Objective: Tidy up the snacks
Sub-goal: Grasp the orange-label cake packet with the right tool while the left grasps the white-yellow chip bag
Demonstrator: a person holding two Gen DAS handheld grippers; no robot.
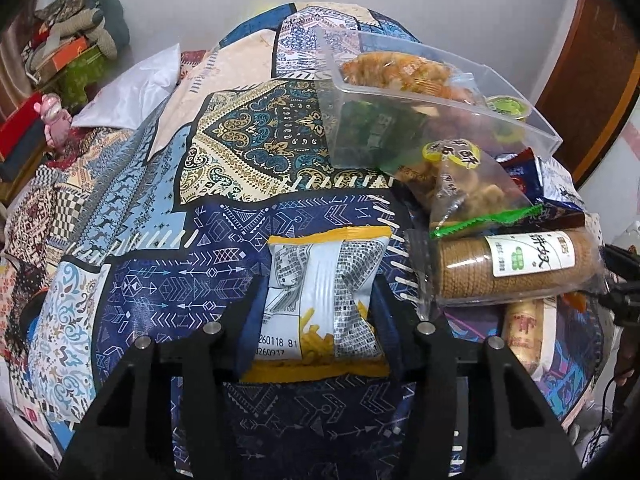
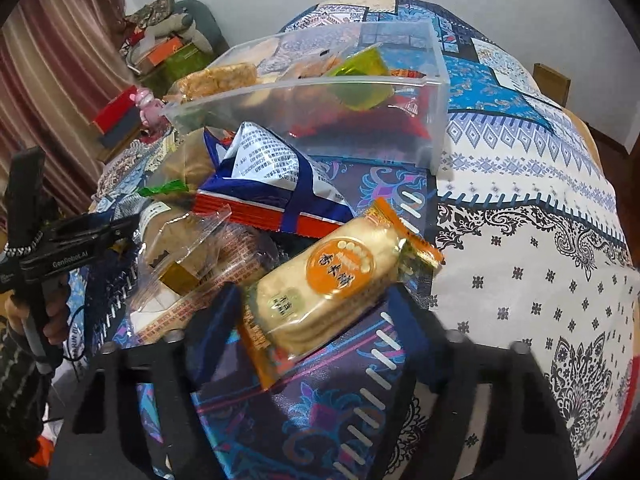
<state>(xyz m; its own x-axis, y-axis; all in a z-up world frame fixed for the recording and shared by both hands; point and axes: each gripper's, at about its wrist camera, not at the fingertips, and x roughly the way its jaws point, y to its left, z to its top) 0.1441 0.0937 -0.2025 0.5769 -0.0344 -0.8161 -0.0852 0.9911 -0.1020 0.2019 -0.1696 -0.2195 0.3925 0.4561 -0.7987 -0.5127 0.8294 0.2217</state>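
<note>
My left gripper (image 1: 316, 304) is shut on a silver and yellow chip bag (image 1: 320, 292), held just above the patterned cloth. My right gripper (image 2: 312, 312) is shut on an orange-wrapped cracker pack (image 2: 332, 284), tilted, above the cloth. A clear plastic bin (image 1: 440, 96) holds several snacks and also shows in the right wrist view (image 2: 320, 100). A pile of loose snacks lies in front of it: a round biscuit roll (image 1: 516, 268), a clear bag with a green edge (image 1: 468, 184), and a blue, white and red bag (image 2: 272, 184).
The patterned cloth (image 1: 248, 152) covers the table. The left gripper's body (image 2: 60, 236) shows at the left of the right wrist view. Boxes and soft things (image 1: 68, 52) are stacked at the far left. A wooden door (image 1: 592, 80) stands at the right.
</note>
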